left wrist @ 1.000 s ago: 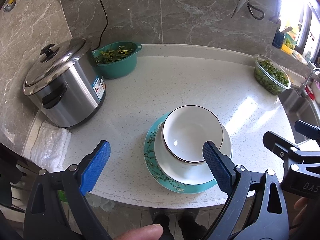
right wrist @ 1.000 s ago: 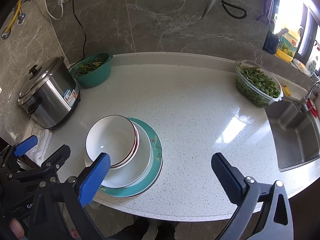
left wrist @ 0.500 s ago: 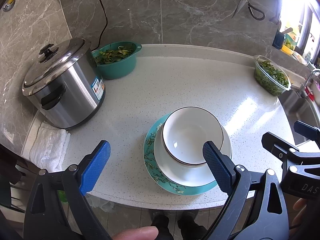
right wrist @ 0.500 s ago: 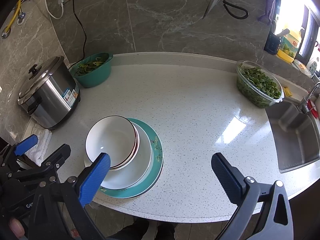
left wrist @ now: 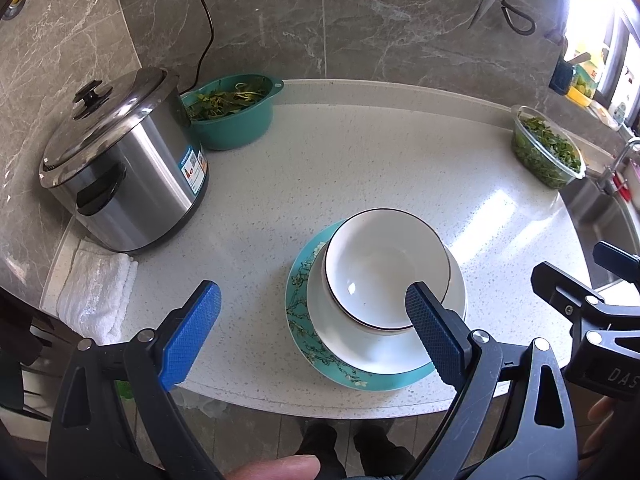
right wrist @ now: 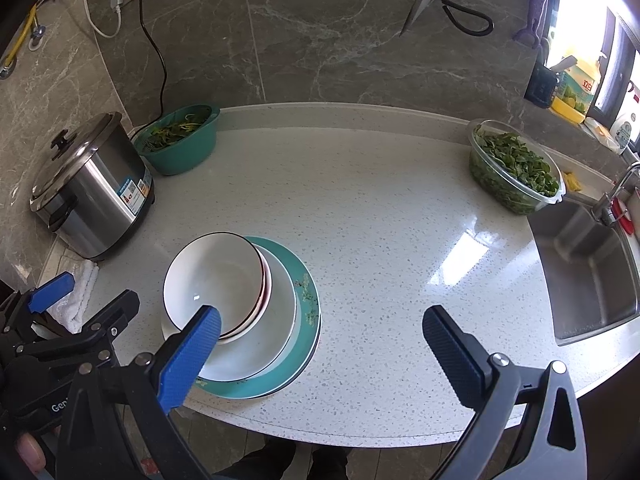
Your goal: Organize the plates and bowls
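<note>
The left hand-held gripper (left wrist: 312,334) is hovering with its jaws spread wide and nothing between them, above the near edge of the desk (left wrist: 380,168); the right hand-held gripper (right wrist: 320,344) is likewise gaping and empty beside it. Just beyond them the stack is sitting close to the desk's front rim: a teal plate (left wrist: 304,344) at the bottom, a white plate (left wrist: 320,320) on it, and a black-rimmed white bowl (left wrist: 380,264) on top. From the right wrist view a second bowl with a red rim (right wrist: 262,280) is showing nested under the top one.

The stack is looking finished, so the step in hand is probably backing away or squaring it up. Doing that well means keeping the open fingers clear of the bowl's rim, since the bowls are sitting off-centre toward one side of the plates and the teal plate is lying near the drop. Any nudge should be pushing the stack inward, low on the plate edge.

Farther back, the rice cooker (left wrist: 120,168), green basin (left wrist: 236,120) and container of greens (right wrist: 512,168) are standing well apart.
</note>
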Demonstrator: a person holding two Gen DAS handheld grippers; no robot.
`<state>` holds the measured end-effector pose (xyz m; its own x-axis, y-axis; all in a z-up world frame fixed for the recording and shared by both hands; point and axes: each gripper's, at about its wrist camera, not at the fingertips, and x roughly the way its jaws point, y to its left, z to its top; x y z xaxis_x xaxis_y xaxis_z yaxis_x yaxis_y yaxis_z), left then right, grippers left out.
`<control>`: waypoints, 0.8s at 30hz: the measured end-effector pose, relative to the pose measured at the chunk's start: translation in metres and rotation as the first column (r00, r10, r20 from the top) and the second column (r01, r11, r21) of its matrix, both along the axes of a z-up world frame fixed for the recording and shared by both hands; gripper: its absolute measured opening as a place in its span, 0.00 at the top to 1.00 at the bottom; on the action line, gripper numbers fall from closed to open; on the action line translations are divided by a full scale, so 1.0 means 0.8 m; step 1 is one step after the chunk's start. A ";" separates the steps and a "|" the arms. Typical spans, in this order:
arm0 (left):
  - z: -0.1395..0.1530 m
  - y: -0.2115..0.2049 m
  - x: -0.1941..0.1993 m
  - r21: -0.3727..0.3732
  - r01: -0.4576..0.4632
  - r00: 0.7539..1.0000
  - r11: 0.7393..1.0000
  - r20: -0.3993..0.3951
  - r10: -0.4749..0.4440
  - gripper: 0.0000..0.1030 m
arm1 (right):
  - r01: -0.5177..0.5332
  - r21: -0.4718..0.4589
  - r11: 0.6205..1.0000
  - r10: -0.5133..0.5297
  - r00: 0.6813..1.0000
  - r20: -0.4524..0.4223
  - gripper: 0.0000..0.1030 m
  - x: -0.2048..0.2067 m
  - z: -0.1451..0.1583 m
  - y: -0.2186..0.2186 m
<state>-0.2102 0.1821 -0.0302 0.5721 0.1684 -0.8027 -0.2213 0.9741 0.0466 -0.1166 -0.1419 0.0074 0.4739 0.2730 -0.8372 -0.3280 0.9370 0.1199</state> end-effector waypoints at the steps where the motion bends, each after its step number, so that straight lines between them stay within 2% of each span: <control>1: -0.001 0.001 0.002 -0.002 -0.002 1.000 1.000 -0.006 0.002 0.09 | 0.000 -0.001 1.000 0.000 1.000 -0.001 0.00 0.000 0.000 0.000; 24: -0.011 0.010 0.021 -0.028 -0.006 0.998 1.000 -0.058 0.005 0.09 | 0.007 -0.021 1.000 -0.007 1.000 -0.021 0.00 0.009 -0.007 0.000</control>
